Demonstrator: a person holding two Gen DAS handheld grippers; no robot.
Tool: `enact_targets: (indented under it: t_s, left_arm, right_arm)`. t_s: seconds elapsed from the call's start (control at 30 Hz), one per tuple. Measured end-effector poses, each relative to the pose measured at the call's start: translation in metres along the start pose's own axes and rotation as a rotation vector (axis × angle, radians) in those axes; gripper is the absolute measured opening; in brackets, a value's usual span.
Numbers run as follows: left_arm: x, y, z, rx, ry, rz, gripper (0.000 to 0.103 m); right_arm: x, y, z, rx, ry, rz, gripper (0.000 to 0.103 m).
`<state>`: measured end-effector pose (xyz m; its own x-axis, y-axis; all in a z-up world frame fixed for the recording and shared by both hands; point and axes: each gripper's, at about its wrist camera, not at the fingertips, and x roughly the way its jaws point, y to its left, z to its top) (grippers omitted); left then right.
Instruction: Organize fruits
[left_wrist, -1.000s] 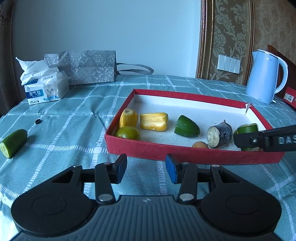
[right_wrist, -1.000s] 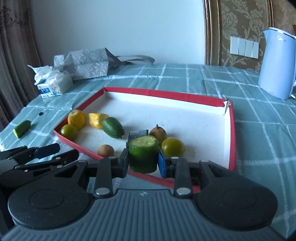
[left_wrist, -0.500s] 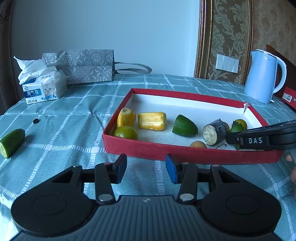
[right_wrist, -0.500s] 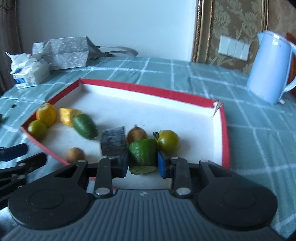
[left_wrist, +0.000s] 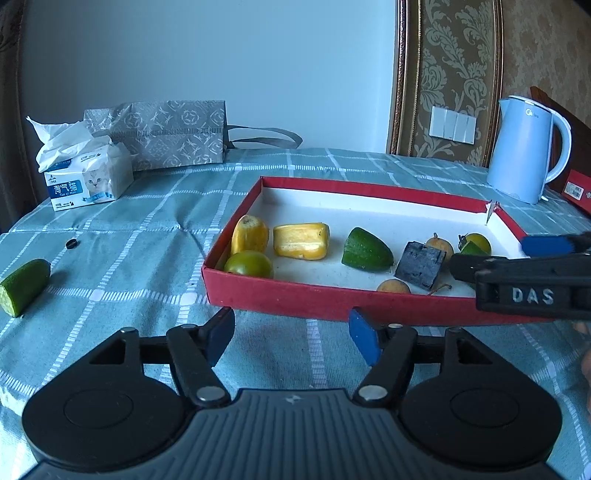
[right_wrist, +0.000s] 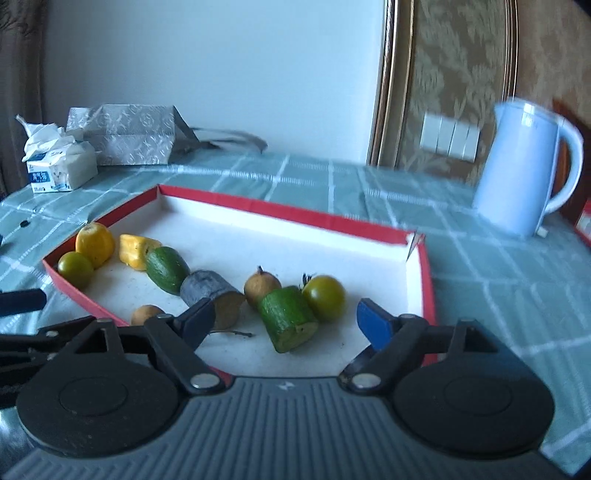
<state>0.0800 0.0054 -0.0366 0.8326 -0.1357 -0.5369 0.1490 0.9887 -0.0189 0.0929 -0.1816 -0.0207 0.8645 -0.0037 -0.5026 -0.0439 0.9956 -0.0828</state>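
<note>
A red tray (left_wrist: 280, 291) (right_wrist: 280, 212) with a white floor holds several fruit pieces. A green cucumber chunk (right_wrist: 288, 319) lies free on the tray floor between the open fingers of my right gripper (right_wrist: 284, 321), beside a green tomato (right_wrist: 324, 297) and a dark chunk (right_wrist: 210, 293). The right gripper also shows at the right edge of the left wrist view (left_wrist: 532, 273). My left gripper (left_wrist: 291, 334) is open and empty above the cloth in front of the tray. Another green cucumber piece (left_wrist: 24, 286) lies on the cloth at far left.
A blue kettle (left_wrist: 526, 151) stands at the back right. A tissue pack (left_wrist: 83, 177) and a grey gift bag (left_wrist: 166, 134) stand at the back left. A small black bit (left_wrist: 71, 243) lies on the checked tablecloth (left_wrist: 129, 258).
My right gripper carried the cucumber chunk over the tray, opened and let it go onto the tray floor. My left gripper has opened wider.
</note>
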Motion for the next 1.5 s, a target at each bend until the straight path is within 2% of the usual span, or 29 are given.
enact_targets:
  t_s: [0.07, 0.33, 0.53, 0.6, 0.67, 0.73, 0.83, 1.0, 1.13, 1.27, 1.4, 1.5]
  left_arm:
    - [0.000, -0.001, 0.000, 0.006, -0.001, 0.007, 0.070]
    - [-0.002, -0.004, -0.001, 0.006, -0.008, 0.023, 0.073]
    - [-0.004, -0.009, -0.003, 0.018, -0.006, 0.037, 0.073]
    - [-0.005, -0.009, -0.002, 0.007, -0.010, 0.046, 0.073]
    - [-0.007, -0.007, -0.002, -0.016, -0.020, 0.077, 0.073]
    - [-0.009, -0.005, -0.002, -0.039, -0.030, 0.096, 0.074]
    - [-0.017, -0.001, -0.001, -0.070, -0.064, 0.110, 0.082]
    - [-0.028, -0.005, -0.002, -0.073, -0.125, 0.123, 0.086]
    - [-0.031, -0.013, -0.003, -0.031, -0.131, 0.107, 0.089]
    - [-0.032, -0.017, -0.004, -0.011, -0.146, 0.138, 0.090]
    - [-0.036, -0.015, -0.003, -0.030, -0.146, 0.127, 0.090]
    - [-0.038, -0.016, -0.003, -0.070, -0.141, 0.134, 0.097]
  right_arm:
    - [-0.009, 0.004, -0.004, -0.016, -0.037, -0.022, 0.095]
    - [-0.059, 0.008, -0.024, 0.031, -0.209, -0.083, 0.103]
    - [-0.078, 0.006, -0.038, 0.087, -0.241, -0.086, 0.103]
    - [-0.082, 0.003, -0.040, 0.117, -0.248, -0.112, 0.103]
    - [-0.080, 0.000, -0.042, 0.138, -0.232, -0.142, 0.103]
    - [-0.072, -0.001, -0.043, 0.140, -0.179, -0.148, 0.103]
    - [-0.062, 0.002, -0.043, 0.120, -0.120, -0.158, 0.103]
    - [-0.060, 0.007, -0.045, 0.105, -0.114, -0.191, 0.103]
    - [-0.058, 0.015, -0.044, 0.095, -0.111, -0.195, 0.103]
    - [-0.055, 0.018, -0.042, 0.097, -0.099, -0.226, 0.103]
    - [-0.049, 0.016, -0.041, 0.122, -0.067, -0.233, 0.103]
    - [-0.047, 0.015, -0.042, 0.124, -0.058, -0.235, 0.103]
